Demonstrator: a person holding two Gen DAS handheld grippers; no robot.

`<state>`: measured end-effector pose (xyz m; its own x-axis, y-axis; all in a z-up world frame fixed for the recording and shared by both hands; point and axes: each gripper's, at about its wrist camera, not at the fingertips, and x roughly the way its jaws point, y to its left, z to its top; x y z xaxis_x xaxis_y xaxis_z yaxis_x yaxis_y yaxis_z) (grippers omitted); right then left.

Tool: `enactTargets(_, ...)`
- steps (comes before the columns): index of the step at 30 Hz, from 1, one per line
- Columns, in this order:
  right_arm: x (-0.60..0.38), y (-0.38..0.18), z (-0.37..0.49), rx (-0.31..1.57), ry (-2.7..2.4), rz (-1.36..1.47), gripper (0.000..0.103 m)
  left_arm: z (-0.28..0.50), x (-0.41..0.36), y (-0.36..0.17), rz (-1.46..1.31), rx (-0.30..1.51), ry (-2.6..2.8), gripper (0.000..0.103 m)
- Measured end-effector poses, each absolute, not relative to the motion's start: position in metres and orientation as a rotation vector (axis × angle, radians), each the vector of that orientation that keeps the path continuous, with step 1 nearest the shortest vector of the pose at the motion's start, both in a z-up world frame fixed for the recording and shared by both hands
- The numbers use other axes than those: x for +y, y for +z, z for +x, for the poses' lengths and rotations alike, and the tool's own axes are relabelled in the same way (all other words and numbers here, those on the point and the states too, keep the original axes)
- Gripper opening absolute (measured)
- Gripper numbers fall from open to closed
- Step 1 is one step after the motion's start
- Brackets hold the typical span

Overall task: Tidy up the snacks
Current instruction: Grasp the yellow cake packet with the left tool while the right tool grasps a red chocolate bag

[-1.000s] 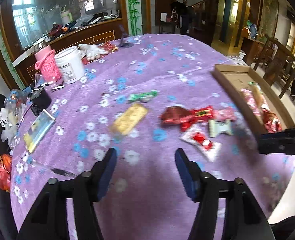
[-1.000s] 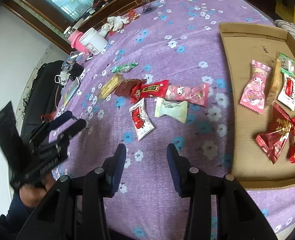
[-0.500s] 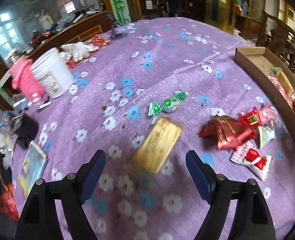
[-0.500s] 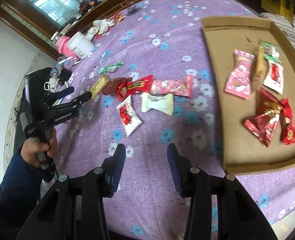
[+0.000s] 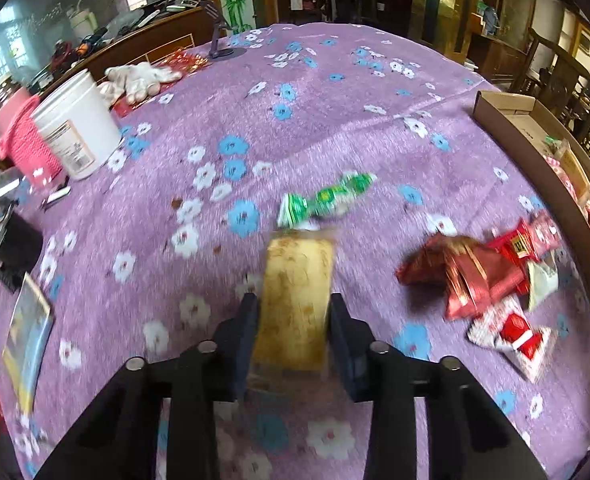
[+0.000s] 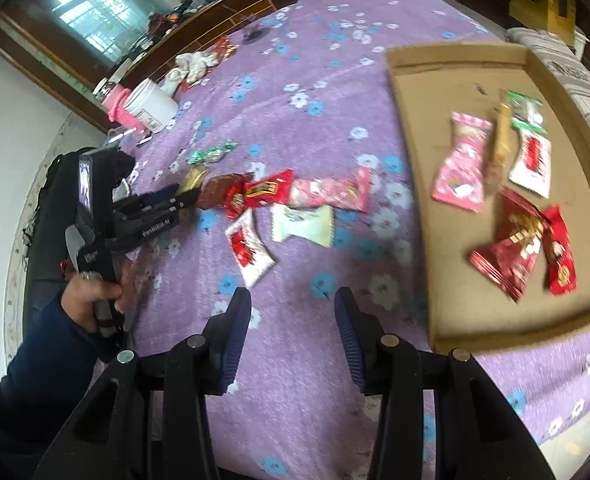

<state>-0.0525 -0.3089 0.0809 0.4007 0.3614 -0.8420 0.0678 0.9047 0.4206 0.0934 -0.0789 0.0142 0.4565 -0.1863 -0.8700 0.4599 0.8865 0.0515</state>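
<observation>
While the left gripper (image 5: 293, 312) has just been closing, its pads now press both sides of the gold snack (image 5: 295, 300), which lies on the purple cloth (image 5: 335, 112) just below the green candy (image 5: 323, 200). To the right, a dark red pack (image 5: 455, 272) lies against other red wrappers, and a red-and-white pack (image 5: 511, 336) sits nearer the camera. The cardboard tray (image 5: 535, 184) stands along the right edge (its contents mostly hidden by the wall from here). In the right wrist view, the right gripper (image 6: 293, 320) hovers over bare cloth with its fingers partly apart and nothing between them. A hand (image 6: 95, 292) in a dark sleeve holds the left gripper's handle. Inside the tray lie a pink pack (image 6: 461, 160) and several red ones. A white tub (image 5: 75, 128) stands far left.
</observation>
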Motion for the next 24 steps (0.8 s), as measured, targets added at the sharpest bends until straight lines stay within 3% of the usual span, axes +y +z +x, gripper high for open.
enactTargets(6, -0.279, 0.093, -0.006, 1.151, 0.275, 0.411, 0.043, 0.051, -0.062, 0.015, 0.216, 1.069, -0.371, 0.036)
enactTargets(9, -0.259, 0.096, 0.028, 1.154, 0.282, 0.392, 0.049, 0.028, -0.056, 0.015, 0.183, 1.086, -0.364, 0.036)
enactTargets(21, -0.202, 0.034, 0.105, 1.351, 0.217, 0.231, 0.05, -0.005, -0.044, 0.017, 0.163, 1.1, -0.347, 0.036)
enactTargets(24, -0.193, 0.027, 0.099, 1.355, 0.223, 0.16, 0.033, -0.004, -0.044, 0.017, 0.164, 1.1, -0.347, 0.036)
